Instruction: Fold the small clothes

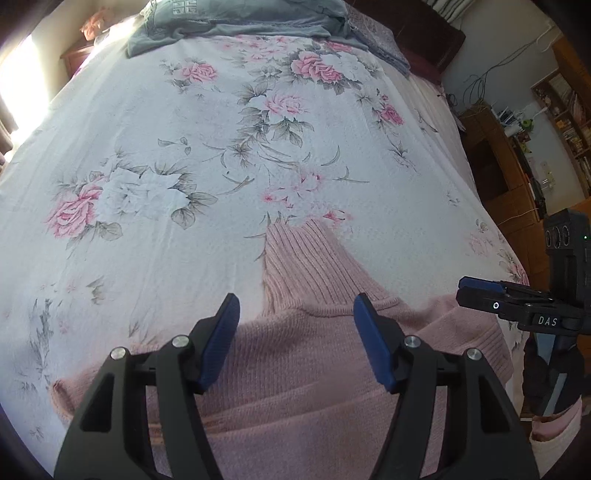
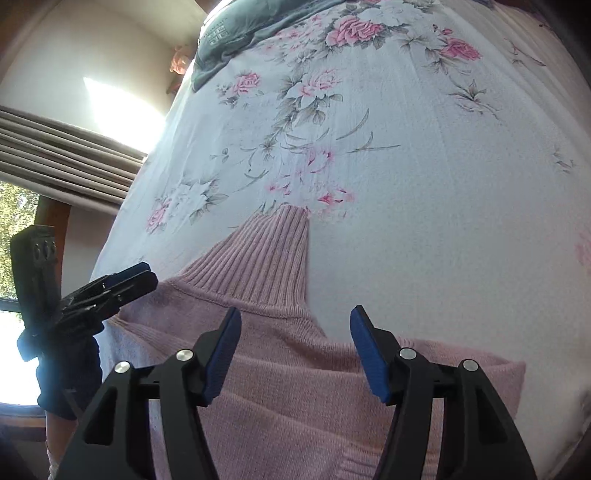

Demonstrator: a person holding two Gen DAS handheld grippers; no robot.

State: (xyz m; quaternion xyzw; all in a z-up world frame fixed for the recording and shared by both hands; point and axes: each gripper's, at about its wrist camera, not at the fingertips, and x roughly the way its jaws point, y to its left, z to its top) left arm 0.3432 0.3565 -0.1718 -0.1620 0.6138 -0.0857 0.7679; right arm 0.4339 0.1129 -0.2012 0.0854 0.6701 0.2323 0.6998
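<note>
Left claw gapes over pink sweater.

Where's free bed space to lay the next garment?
Free: the floral sheet between the pink sweater's collar and the grey bedding at the head, plus the strip left of the collar. Crowded: the near edge, covered by the pink sweater under both open grippers.

A home bedroom: a wide bed under a white cotton sheet printed with pink roses and grey leaves, a folded grey-blue quilt at its head, pleated beige curtains beside a sunlit window, and wooden bookshelves crowded with books along one wall.
</note>
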